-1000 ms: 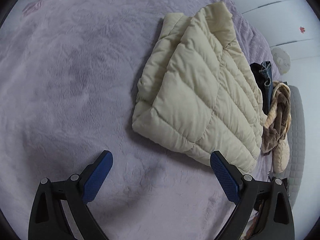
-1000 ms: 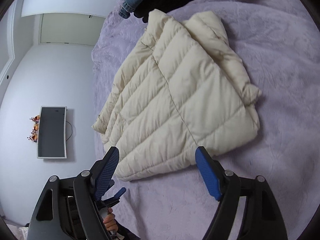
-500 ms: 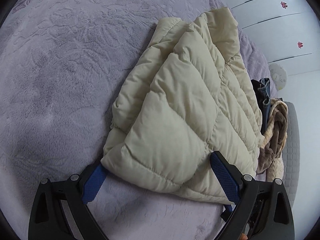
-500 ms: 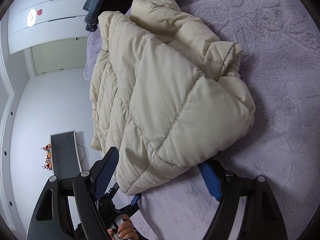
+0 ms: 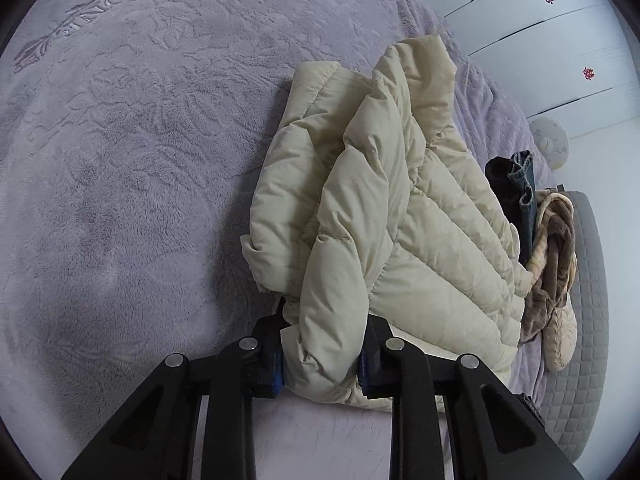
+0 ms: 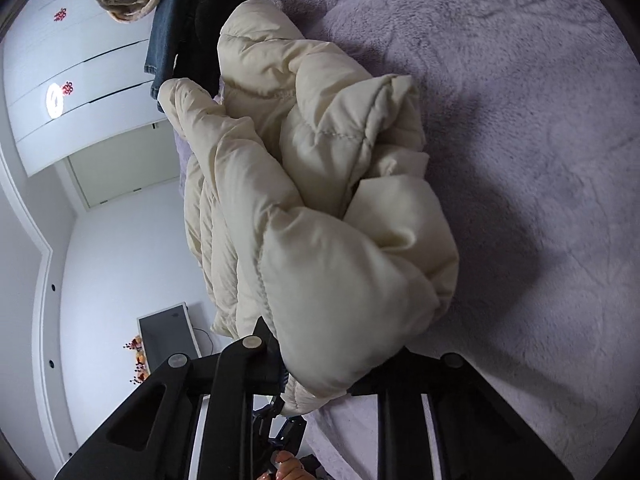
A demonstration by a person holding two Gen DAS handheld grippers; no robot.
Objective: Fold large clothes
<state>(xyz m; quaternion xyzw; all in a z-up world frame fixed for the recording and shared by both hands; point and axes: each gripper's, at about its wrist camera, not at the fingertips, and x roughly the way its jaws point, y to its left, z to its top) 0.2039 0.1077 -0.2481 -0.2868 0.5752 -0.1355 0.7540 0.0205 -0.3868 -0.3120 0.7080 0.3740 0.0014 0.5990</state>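
**Open blanket on one side, clothes and a bed edge on the other**

In the left wrist view, the purple blanket (image 5: 132,168) lies bare to the left of the cream puffer jacket (image 5: 384,216) and beyond it (only embossed lettering marks the far part), so a hand could pass freely there. On the jacket's right the way is crowded: folded jeans (image 5: 522,184) sit just beside it, and a brown and tan heap of clothes (image 5: 554,264) presses against its edge, with a grey quilted bed edge (image 5: 588,320) behind. In the right wrist view, the blanket is open on the jacket's right; what seems to be bare floor lies past the bed on the left.
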